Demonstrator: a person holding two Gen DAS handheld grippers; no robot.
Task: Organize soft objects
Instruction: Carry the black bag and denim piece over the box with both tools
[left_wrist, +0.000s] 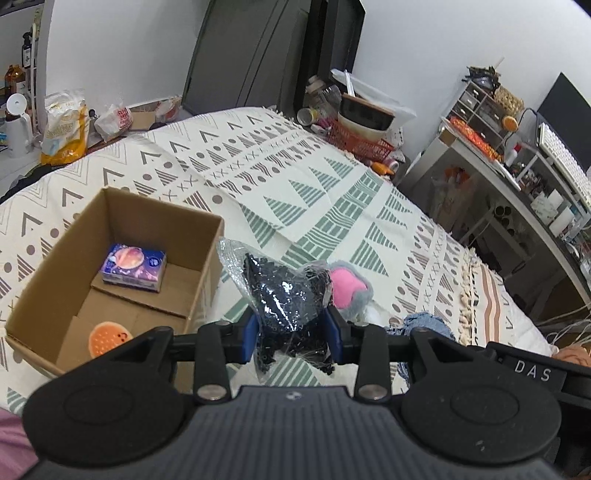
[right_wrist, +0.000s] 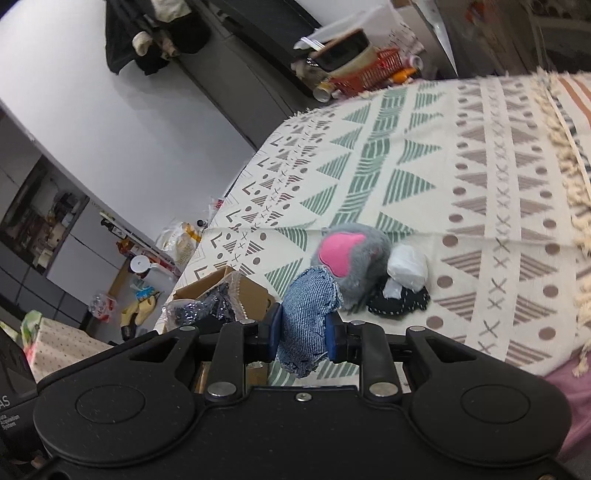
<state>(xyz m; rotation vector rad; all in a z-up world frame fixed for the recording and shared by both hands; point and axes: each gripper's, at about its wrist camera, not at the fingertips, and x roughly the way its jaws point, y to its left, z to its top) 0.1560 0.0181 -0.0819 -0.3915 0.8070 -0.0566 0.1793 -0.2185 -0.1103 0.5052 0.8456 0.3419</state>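
Note:
My left gripper (left_wrist: 291, 332) is shut on a clear plastic bag of dark fabric (left_wrist: 284, 295), held just right of an open cardboard box (left_wrist: 207, 258) on the bed. Inside the box lie a purple tissue pack (left_wrist: 133, 268) and an orange round sponge (left_wrist: 107, 338). My right gripper (right_wrist: 303, 332) is shut on a blue denim piece (right_wrist: 306, 314), lifted above the bedspread. Behind it lie a grey plush with a pink patch (right_wrist: 351, 258), a white wrapped bundle (right_wrist: 406, 269) and a black dotted cloth (right_wrist: 400, 304). The same bag of dark fabric (right_wrist: 207, 310) and the box (right_wrist: 218, 284) show at the left of the right wrist view.
A patterned bedspread (left_wrist: 314, 184) covers the bed. Beyond its far edge stand a red basket with a bowl (left_wrist: 362, 136) and clutter. A desk with drawers and a keyboard (left_wrist: 517, 158) runs along the right. A yellow-white bag (left_wrist: 64, 125) stands at the far left.

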